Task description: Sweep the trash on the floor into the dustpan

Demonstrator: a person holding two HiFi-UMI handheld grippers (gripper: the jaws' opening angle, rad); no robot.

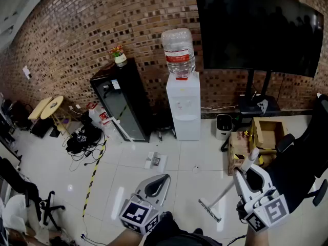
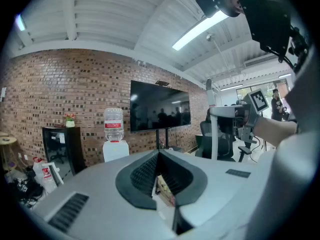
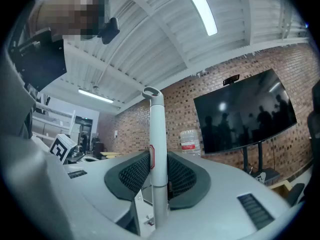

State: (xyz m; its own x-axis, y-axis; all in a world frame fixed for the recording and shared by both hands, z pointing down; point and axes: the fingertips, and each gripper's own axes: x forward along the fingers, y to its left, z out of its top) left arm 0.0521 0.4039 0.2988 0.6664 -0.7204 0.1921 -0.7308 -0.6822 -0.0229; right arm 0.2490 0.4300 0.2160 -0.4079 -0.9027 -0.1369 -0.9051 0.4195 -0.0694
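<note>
My right gripper point(image 1: 249, 172) is shut on the white broom handle point(image 1: 253, 155), at the head view's lower right. The handle slants down to the bristle head point(image 1: 210, 211), which rests on the white floor tiles. In the right gripper view the handle point(image 3: 155, 134) stands upright between the dark pads of my right gripper point(image 3: 153, 170). My left gripper point(image 1: 158, 182) hovers at bottom centre, jaws together with nothing in them; the left gripper view shows its pads point(image 2: 142, 176) meeting. A flat white-grey item point(image 1: 155, 161) lies on the tiles ahead; I cannot tell what it is. A small speck point(image 1: 195, 168) lies nearby.
A water dispenser point(image 1: 183, 104) and a black fridge point(image 1: 122, 106) stand against the brick wall, with a large TV point(image 1: 256, 27) on a stand to the right. Cardboard boxes point(image 1: 266, 132) and a black chair point(image 1: 302, 160) crowd the right. Cables point(image 1: 82, 137) and striped floor tape point(image 1: 95, 173) lie left.
</note>
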